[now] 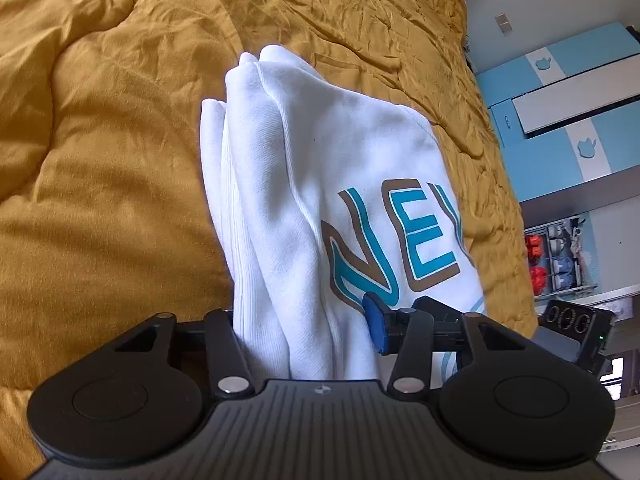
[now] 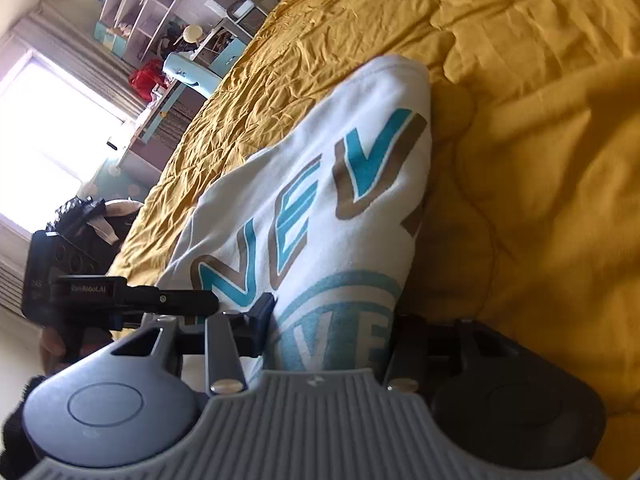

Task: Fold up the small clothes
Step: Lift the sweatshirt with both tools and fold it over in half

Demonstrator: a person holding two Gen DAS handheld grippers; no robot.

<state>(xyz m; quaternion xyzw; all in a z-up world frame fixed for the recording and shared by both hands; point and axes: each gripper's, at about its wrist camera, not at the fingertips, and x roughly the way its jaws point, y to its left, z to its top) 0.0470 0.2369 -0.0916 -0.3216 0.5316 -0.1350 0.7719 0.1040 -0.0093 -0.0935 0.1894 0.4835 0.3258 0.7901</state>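
A small white shirt [image 1: 320, 168] with blue and brown "NEV" lettering hangs bunched above the mustard yellow bed cover [image 1: 100, 160]. My left gripper [image 1: 308, 332] is shut on its bunched edge; one blue pad [image 1: 374, 320] shows against the cloth. In the right wrist view the same shirt [image 2: 320, 200] stretches away from my right gripper [image 2: 332, 332], which is shut on its near edge. The other gripper [image 2: 80, 292] shows at the left of the right wrist view, and at the right of the left wrist view [image 1: 576, 328].
The rumpled yellow quilt [image 2: 540, 160] fills most of both views. A blue and white wardrobe [image 1: 568, 100] stands past the bed's edge. Shelves, a desk with clutter [image 2: 172, 52] and a bright window [image 2: 52, 128] lie beyond the bed's far side.
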